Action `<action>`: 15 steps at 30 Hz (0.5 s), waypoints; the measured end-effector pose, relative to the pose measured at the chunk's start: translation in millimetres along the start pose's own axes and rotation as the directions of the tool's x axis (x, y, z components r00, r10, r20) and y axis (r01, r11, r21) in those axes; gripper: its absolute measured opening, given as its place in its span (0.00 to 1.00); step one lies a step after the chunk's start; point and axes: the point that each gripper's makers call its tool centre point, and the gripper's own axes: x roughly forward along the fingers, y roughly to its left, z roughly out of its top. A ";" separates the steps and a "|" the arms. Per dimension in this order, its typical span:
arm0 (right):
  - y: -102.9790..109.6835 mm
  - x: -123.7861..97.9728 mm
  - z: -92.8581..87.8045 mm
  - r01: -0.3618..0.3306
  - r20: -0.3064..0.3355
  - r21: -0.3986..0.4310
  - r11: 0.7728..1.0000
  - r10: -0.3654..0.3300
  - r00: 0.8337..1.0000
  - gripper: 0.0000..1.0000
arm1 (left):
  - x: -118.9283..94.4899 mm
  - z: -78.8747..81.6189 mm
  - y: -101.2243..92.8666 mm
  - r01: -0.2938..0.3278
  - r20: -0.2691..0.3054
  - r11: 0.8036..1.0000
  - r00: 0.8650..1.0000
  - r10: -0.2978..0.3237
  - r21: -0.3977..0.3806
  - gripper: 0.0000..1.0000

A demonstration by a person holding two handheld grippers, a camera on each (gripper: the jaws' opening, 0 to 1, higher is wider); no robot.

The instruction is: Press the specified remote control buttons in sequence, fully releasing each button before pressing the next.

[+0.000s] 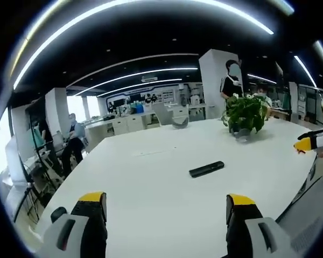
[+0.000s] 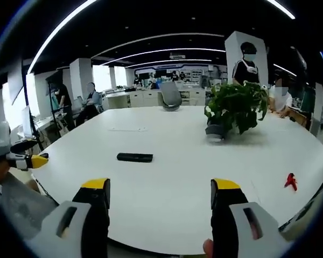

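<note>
Both spread-jawed, empty grippers [image 1: 165, 215] [image 2: 160, 201] sit well short of the remote [image 1: 206, 169] [image 2: 134, 157], lying crosswise mid-frame, nearer neither that I can tell.

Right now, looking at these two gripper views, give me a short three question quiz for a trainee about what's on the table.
1. True or false: the left gripper is pressing a button on the remote control.
2. Multiple choice: on the white table, what lies near the edge beyond the right gripper? A) a coffee mug B) a small red object C) a laptop
3. Fill in: behind the remote stands a potted ____.

Key
1. False: both jaws are spread apart and well short of the remote, which lies alone on the table.
2. B.
3. Plant.
</note>
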 end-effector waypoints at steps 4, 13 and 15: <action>0.1 0.3 0.0 -0.003 0.004 0.009 1.000 0.003 1.000 0.78 | 0.8 -0.6 -1.4 0.007 -0.004 1.000 1.000 -0.007 -0.002 0.96; -0.6 -0.3 0.0 -0.006 0.007 0.020 1.000 0.006 1.000 0.77 | 2.5 -4.5 -4.6 0.029 -0.025 0.999 0.999 -0.029 -0.019 0.94; -0.5 -0.2 -0.5 -0.008 0.004 0.029 1.000 0.008 1.000 0.77 | 2.8 -6.3 -4.9 0.029 -0.036 0.999 0.999 -0.030 -0.019 0.94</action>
